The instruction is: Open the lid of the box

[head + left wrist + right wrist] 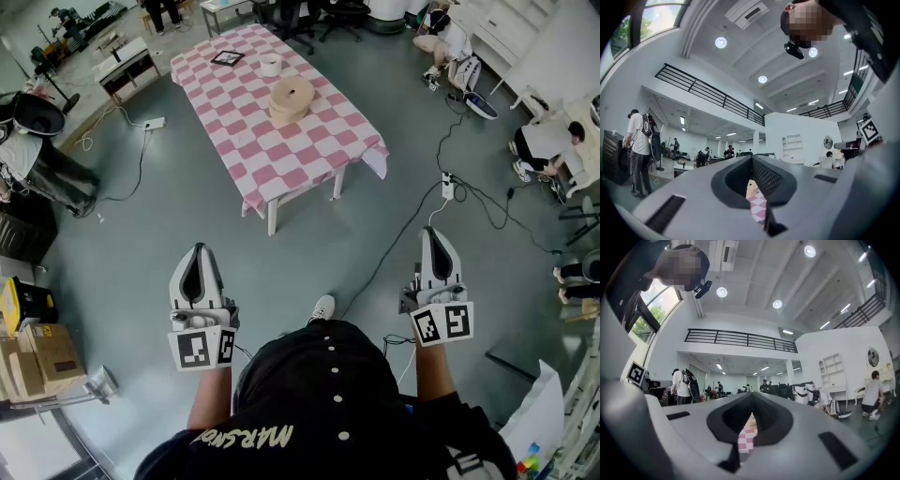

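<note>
Approach stage: left gripper (198,251) and right gripper (437,234), both closed, empty, well apart from the seemingly lidded box (292,97); next, walk up.

Left gripper (198,257) and right gripper (438,240) point forward, jaws closed, empty.

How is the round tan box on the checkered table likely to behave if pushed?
The round box looks wide and low, so it probably slides rather than tips. On the draped tablecloth, it may bunch the fabric.
</note>
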A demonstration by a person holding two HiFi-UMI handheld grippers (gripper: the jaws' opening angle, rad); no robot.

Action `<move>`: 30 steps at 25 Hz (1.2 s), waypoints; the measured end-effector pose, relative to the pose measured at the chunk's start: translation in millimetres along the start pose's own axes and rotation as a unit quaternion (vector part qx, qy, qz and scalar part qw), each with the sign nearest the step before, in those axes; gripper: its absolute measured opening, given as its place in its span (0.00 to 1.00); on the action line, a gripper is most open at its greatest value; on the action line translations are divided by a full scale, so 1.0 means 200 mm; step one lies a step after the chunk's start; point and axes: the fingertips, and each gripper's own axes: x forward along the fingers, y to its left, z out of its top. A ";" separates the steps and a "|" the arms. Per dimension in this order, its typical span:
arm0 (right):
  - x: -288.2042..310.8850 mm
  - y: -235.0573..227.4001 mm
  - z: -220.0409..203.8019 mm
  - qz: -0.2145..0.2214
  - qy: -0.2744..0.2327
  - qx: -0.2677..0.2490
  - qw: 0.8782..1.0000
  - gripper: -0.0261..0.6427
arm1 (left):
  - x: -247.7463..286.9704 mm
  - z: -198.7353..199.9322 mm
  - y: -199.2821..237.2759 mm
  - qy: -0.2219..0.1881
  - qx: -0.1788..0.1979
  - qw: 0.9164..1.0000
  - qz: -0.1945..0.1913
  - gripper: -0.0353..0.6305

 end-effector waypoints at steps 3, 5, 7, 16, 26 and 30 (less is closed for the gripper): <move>0.01 0.01 -0.01 0.006 0.002 -0.002 1.000 0.04 | 0.01 -0.01 0.00 -0.001 -0.002 1.000 0.000 0.06; 0.02 0.01 -0.01 0.009 0.003 -0.004 1.000 0.04 | 0.01 -0.01 0.00 -0.001 -0.003 1.000 0.000 0.06; 0.03 0.03 -0.01 0.013 0.004 -0.006 1.000 0.04 | 0.02 -0.02 0.00 -0.002 -0.003 1.000 -0.001 0.06; 0.03 0.03 -0.01 0.015 -0.008 0.029 0.999 0.04 | 0.02 -0.04 0.00 -0.001 -0.009 1.000 -0.001 0.06; 0.06 0.05 -0.01 0.020 -0.006 0.019 1.000 0.11 | 0.03 -0.02 0.03 -0.002 -0.007 1.000 0.004 0.06; 0.08 0.05 -0.02 0.028 -0.005 0.025 0.999 0.23 | 0.03 -0.03 0.03 -0.001 -0.007 1.000 0.006 0.06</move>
